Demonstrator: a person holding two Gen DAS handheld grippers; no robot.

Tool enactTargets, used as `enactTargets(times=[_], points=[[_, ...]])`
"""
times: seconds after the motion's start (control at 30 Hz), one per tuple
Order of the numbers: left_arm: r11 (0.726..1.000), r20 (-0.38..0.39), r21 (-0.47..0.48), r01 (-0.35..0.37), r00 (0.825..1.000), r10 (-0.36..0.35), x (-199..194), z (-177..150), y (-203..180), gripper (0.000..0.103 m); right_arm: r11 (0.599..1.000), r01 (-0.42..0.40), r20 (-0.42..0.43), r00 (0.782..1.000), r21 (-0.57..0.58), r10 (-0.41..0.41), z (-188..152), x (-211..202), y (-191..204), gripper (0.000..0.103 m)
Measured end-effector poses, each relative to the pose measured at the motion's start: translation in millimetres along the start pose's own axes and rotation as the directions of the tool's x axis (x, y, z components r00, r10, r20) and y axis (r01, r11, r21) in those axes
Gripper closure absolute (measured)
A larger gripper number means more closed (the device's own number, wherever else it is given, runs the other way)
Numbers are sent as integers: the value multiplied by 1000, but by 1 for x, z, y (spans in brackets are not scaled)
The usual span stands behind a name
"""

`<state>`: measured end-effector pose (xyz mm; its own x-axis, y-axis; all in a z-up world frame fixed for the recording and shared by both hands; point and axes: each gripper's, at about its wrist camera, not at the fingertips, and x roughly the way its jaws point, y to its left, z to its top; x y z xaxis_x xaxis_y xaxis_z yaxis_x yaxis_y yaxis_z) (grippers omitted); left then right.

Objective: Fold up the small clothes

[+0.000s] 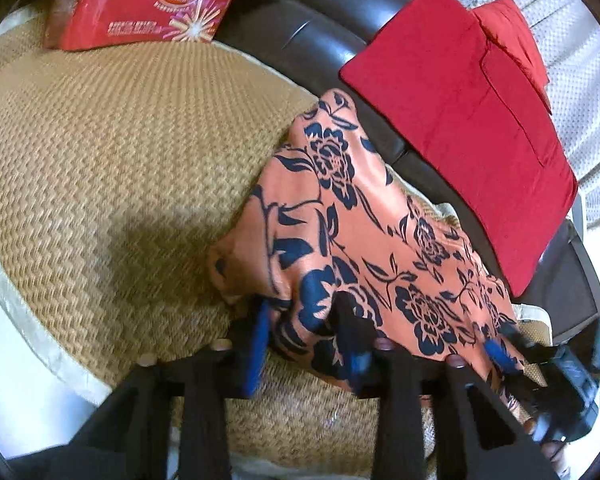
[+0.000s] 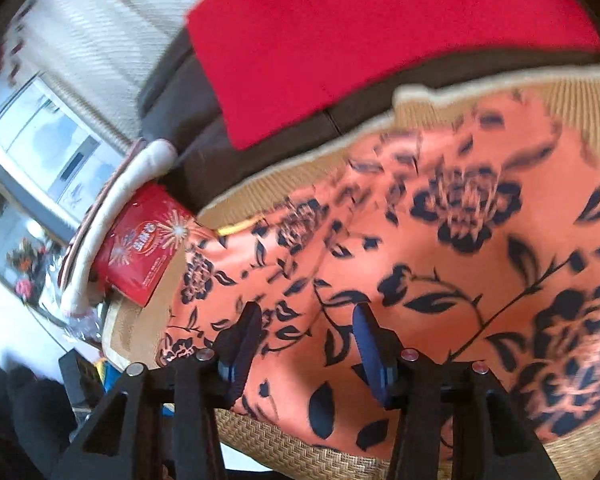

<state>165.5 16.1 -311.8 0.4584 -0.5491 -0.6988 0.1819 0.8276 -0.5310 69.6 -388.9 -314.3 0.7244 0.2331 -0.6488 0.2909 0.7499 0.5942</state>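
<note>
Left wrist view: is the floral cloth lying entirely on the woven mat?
No. The floral cloth hangs partly over the mat's edge onto the dark sofa.

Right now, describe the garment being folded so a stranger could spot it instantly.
Find the woven straw mat in front of the dark sofa edge. On its right side lies the orange garment. Unlike the plain red cloth behind it, it is printed with dark blue flowers.

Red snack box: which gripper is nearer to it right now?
Probably left. The left gripper faces the red snack box across bare mat; the right gripper, seemingly farther, works the floral cloth.
</note>
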Motion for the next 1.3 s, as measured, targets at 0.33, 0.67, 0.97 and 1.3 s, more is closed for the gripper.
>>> enactTargets(times=[0.33, 0.67, 0.97, 1.3], points=[[1000, 7, 8, 14, 1000, -14, 12, 2, -6, 46, 997, 3, -117, 993, 83, 6, -7, 38, -14, 70], [999, 46, 28, -16, 999, 14, 18, 4, -14, 74, 999, -21, -111, 993, 34, 25, -8, 33, -14, 70], [999, 52, 39, -23, 998, 21, 24, 9, -20, 52, 999, -37, -127, 991, 21, 39, -7, 32, -15, 70], [963, 127, 220, -158, 983, 133, 21, 8, -53, 82, 998, -45, -134, 990, 32, 49, -7, 31, -15, 70]])
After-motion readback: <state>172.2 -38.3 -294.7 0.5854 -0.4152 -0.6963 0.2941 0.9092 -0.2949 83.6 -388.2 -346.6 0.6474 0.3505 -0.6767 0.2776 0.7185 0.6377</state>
